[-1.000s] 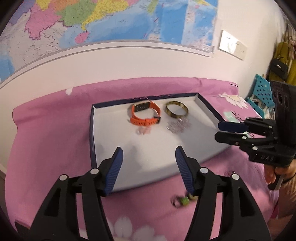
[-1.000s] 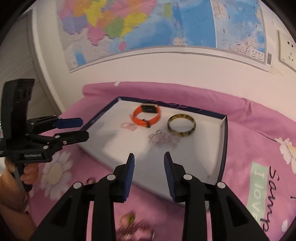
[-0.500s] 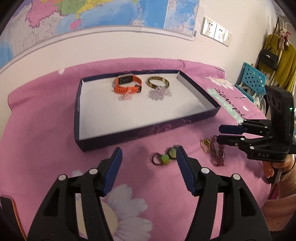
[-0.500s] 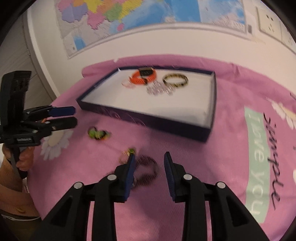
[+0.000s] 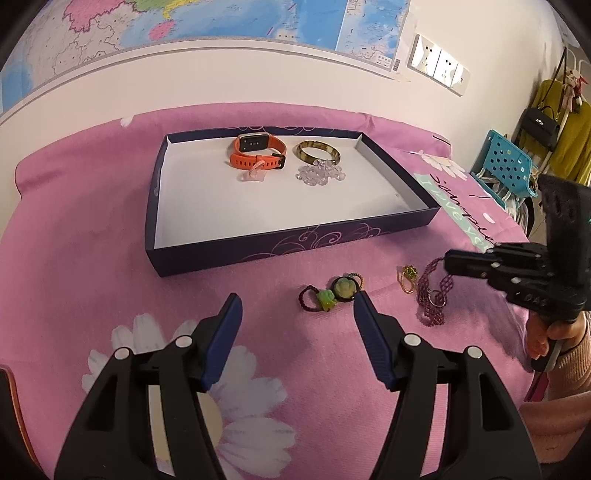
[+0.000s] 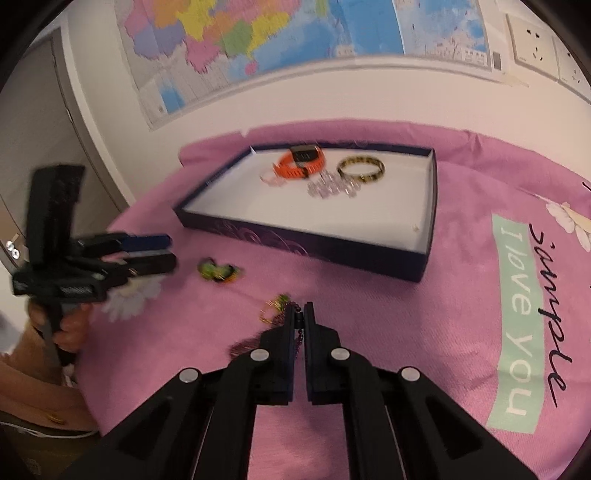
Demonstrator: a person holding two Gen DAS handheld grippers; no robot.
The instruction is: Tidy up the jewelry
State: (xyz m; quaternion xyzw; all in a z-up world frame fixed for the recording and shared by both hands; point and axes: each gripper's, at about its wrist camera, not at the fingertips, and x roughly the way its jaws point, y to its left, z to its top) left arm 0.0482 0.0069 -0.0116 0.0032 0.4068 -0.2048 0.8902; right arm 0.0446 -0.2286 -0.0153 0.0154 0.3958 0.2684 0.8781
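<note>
A navy tray [image 5: 295,245] [image 6: 306,248] with a white floor holds an orange watch [image 5: 258,153] [image 6: 301,160], a gold bangle [image 5: 317,153] [image 6: 362,170], a clear bead bracelet [image 5: 321,173] [image 6: 332,188] and a small pink piece [image 5: 255,173]. In front of it on the pink cloth lie a green-bead bracelet [image 5: 332,291] [image 6: 218,271] and a small gold piece [image 5: 408,277] [image 6: 275,308]. My left gripper [image 5: 298,299] [image 6: 168,253] stands open just short of the green-bead bracelet. My right gripper [image 6: 300,307] [image 5: 451,260] is shut on a purple bead bracelet [image 5: 432,295] [image 6: 243,345], which trails onto the cloth.
The pink flowered cloth [image 5: 92,240] covers a round table against a white wall with a map [image 5: 221,18]. A blue plastic crate [image 5: 506,166] and hanging bags stand beyond the table's right edge. A hand [image 5: 546,334] holds each gripper's handle.
Both grippers have drawn back from over the tray to the cloth in front of it. The right gripper's jaws have closed on the purple bracelet. The left gripper has stayed open.
</note>
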